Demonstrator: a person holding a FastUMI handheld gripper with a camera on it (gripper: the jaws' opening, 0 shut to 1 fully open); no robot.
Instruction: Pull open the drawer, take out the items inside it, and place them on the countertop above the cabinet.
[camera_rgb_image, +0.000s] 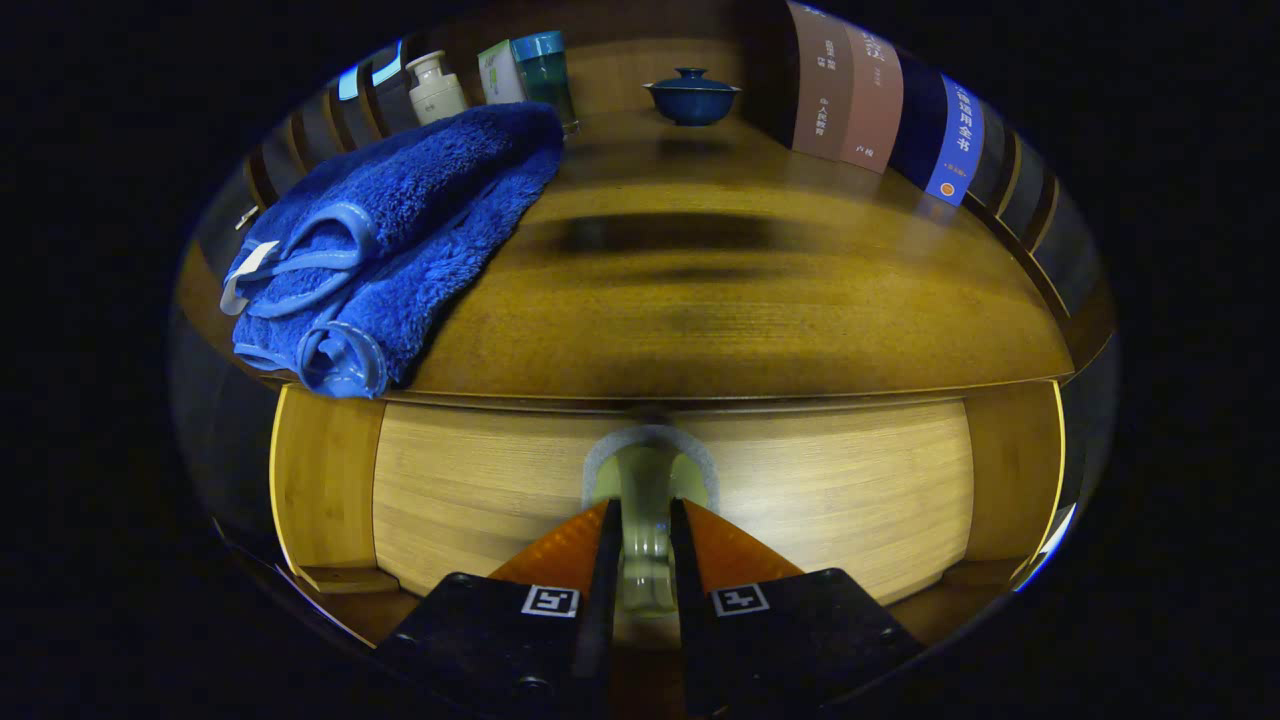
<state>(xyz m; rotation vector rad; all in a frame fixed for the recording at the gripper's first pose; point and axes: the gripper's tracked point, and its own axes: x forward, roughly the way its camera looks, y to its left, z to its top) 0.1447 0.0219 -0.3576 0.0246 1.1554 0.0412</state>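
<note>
Gripper (645, 545): fingers clamped on the one drawer (800, 500) handle (645, 500)
Countertop (750, 310): one blue towel (390, 240), one lidded bowl (692, 96), two bottles (436, 86), four books (870, 100)

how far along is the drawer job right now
Early. The gripper has its jaws closed on the drawer handle, so the grasp looks done. The drawer front sits under the countertop, its inside hidden. Left: pulling it open and moving its items up beside the blue towel.
</note>
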